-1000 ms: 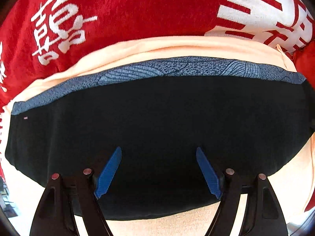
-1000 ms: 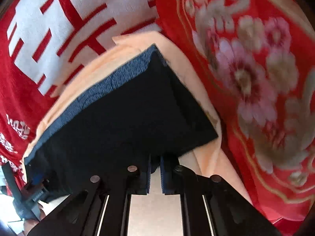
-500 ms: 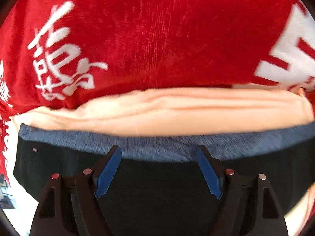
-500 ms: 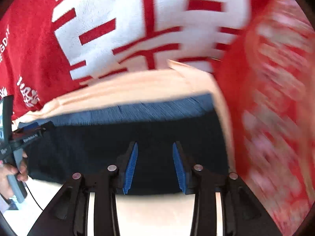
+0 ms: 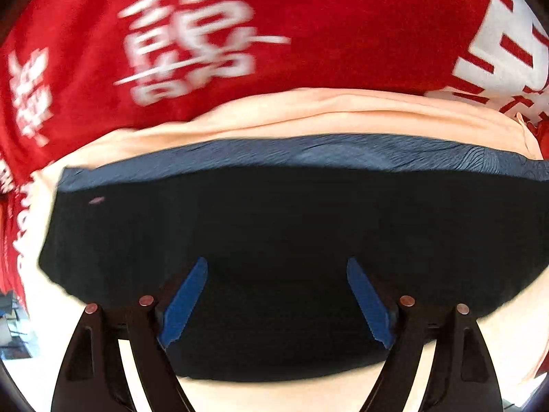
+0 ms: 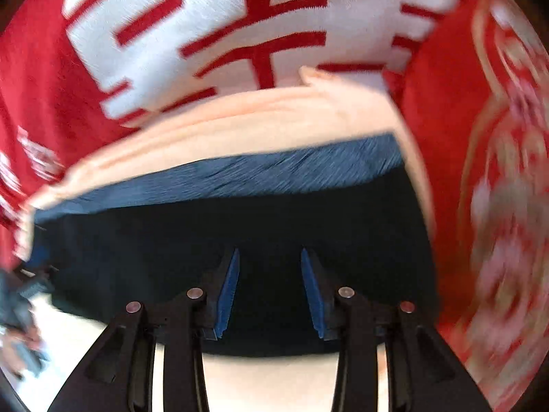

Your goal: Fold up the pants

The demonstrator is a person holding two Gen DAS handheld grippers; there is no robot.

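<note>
**Folded black pants beneath two spread claws**

The pants (image 5: 274,226) lay folded into a flat black slab with a blue-grey patterned waistband along the far edge, resting on peach fabric (image 5: 308,113) over a red blanket (image 5: 343,27). The left gripper (image 5: 277,300) hung spread wide above the near edge. The right gripper (image 6: 270,290) was parted, gripping nothing.

left gripper (image 5: 276,295) gapes wide over folded black pants (image 5: 274,226).
</note>
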